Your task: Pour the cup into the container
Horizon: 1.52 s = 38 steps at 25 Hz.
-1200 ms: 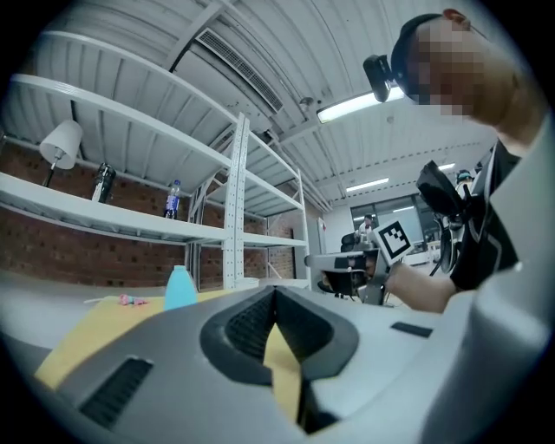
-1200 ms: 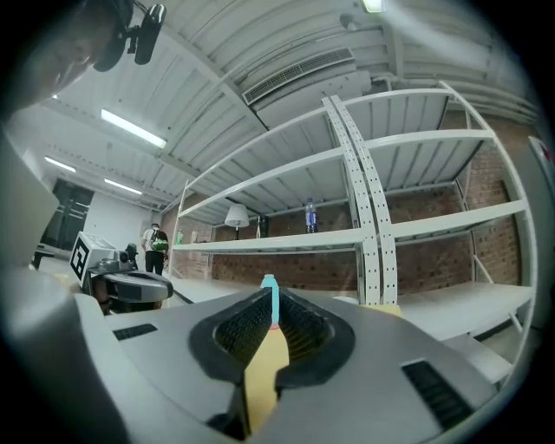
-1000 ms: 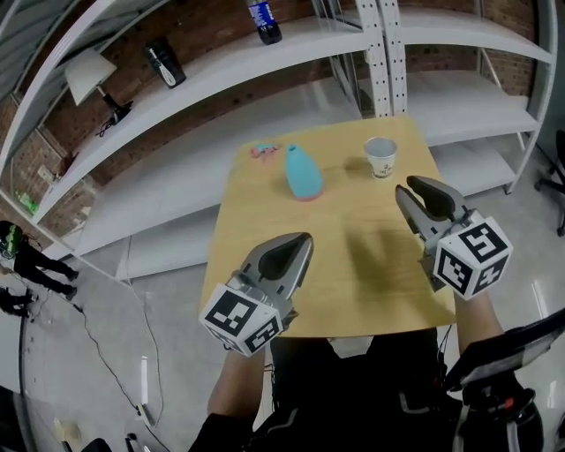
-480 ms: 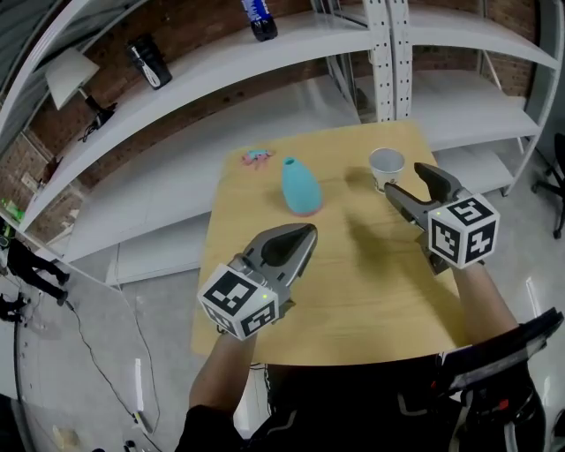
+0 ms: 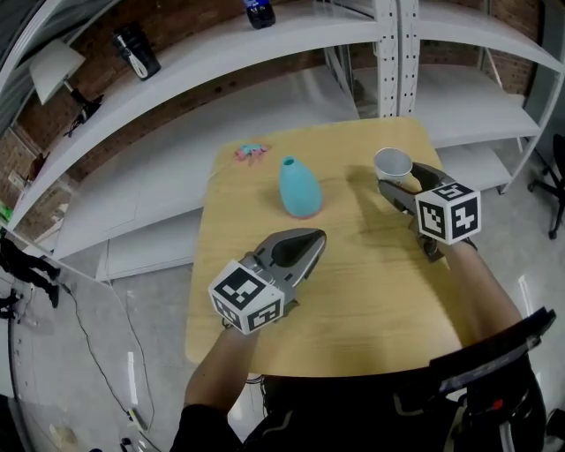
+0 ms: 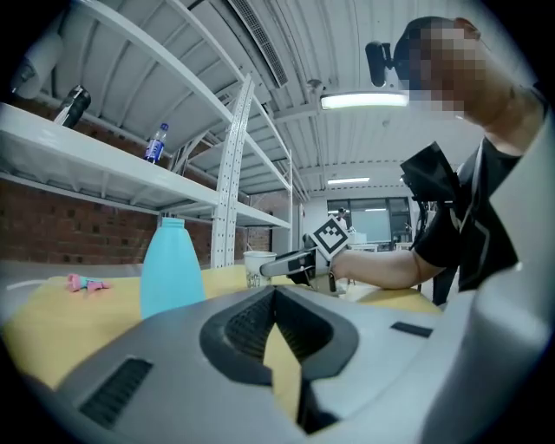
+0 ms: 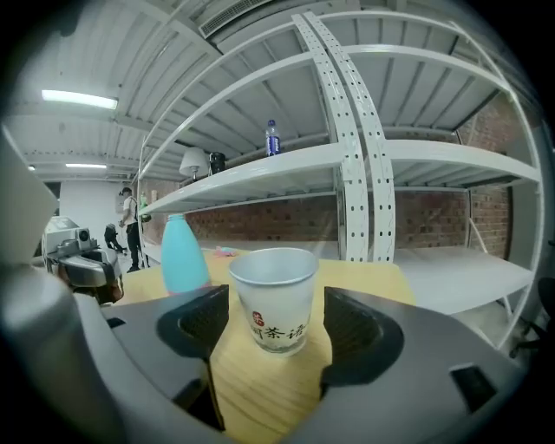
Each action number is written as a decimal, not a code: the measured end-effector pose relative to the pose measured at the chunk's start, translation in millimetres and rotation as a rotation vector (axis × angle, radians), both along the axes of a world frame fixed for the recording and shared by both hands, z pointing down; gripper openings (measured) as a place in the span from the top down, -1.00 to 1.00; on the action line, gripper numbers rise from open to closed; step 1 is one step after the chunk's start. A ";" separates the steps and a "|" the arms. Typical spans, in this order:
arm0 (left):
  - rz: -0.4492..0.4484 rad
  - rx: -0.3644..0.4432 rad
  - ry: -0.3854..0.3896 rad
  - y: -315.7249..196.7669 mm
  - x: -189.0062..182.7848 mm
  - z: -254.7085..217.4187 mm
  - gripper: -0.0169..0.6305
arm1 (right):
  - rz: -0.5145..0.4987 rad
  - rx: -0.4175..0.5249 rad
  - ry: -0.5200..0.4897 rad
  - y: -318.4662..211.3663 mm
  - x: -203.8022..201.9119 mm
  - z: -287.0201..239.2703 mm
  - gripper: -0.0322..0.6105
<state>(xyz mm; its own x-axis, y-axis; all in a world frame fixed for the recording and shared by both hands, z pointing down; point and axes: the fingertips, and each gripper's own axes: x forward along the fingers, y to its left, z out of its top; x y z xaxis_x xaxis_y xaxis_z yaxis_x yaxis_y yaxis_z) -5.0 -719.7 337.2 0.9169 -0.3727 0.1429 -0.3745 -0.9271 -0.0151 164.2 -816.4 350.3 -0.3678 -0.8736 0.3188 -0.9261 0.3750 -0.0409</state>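
Note:
A white paper cup (image 5: 392, 165) with red and black print stands upright at the table's far right. My right gripper (image 5: 399, 179) is open around it. Its jaws have just been opening, and in the right gripper view the cup (image 7: 273, 299) stands between the pads with a gap on each side. The container, a tall light-blue bottle (image 5: 300, 187), stands upright at the far middle of the table. My left gripper (image 5: 311, 238) is shut and empty, a short way in front of the bottle (image 6: 171, 264), low over the wood.
The yellow wooden table (image 5: 353, 291) is small, with its edges close on all sides. A small pink object (image 5: 250, 153) lies at the far left. Behind the table are white metal shelves (image 5: 221, 62) with a dark bottle (image 5: 259, 11) and a lamp (image 5: 57, 71).
Both grippers have moved forward and down over the table. The right one's jaws spread and came up around the cup. The left one came nearer the blue bottle.

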 end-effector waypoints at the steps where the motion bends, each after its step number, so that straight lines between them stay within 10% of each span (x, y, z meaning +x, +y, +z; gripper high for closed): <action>1: 0.002 0.000 0.003 -0.8 0.1 0.1 0.95 | 0.001 0.003 -0.002 -2.1 -0.8 -0.3 -0.11; 18: 0.078 -0.009 0.007 1.2 -6.3 4.3 0.95 | -0.048 0.026 0.029 -13.3 -20.3 -9.2 -0.05; 38: 0.079 -0.010 0.006 10.5 -14.2 4.8 0.95 | -0.243 0.213 0.568 -9.9 -115.7 -95.8 -0.05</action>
<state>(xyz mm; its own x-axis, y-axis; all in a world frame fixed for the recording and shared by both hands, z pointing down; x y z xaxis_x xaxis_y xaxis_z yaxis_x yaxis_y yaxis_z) -19.2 -709.2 342.1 0.9442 -0.2978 0.1406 -0.3002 -0.9539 -0.0041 48.6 -826.4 254.6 -0.3882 -0.8524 0.3503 -0.6698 0.5221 0.5280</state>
